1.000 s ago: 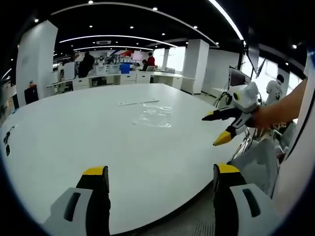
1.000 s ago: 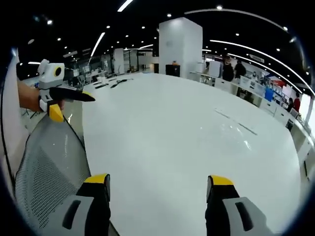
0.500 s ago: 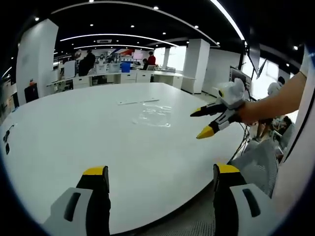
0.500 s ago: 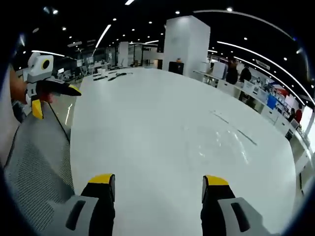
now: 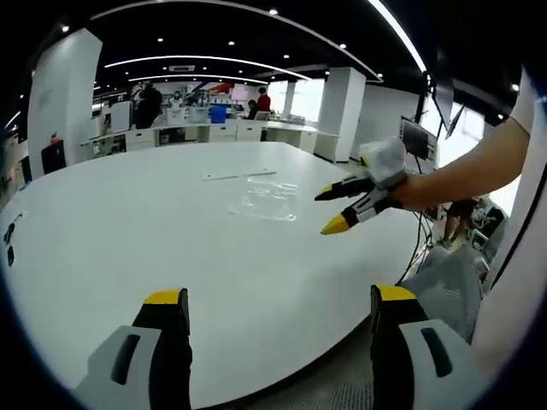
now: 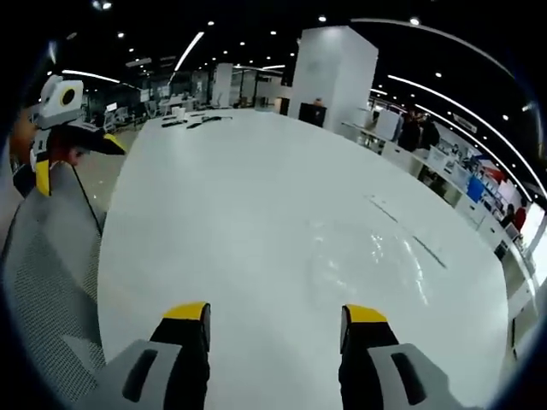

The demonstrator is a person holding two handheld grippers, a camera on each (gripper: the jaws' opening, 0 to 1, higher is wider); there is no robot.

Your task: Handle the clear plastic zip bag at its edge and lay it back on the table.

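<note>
Yellow-tipped right gripper [image 5: 332,208], jaws apart, above table [image 5: 128,239] near zip bag [image 5: 267,201].

The clear plastic zip bag [image 5: 267,202] lay flat and far out on the white worktop [image 5: 128,248]; being transparent, its outline merged with the surface and its edges and zip could not be traced. In the right gripper view the bag [image 6: 367,260] read only as faint glare. A thin strip [image 5: 239,177] beyond it was too small to identify. Small dark items at the worktop's rim [image 5: 8,243] were cut off by the frame. The left gripper [image 5: 278,312] and right gripper [image 6: 273,320] bodies were cropped at the bottom edge. People at the far counters [image 5: 149,107] were too distant to make out.
</note>
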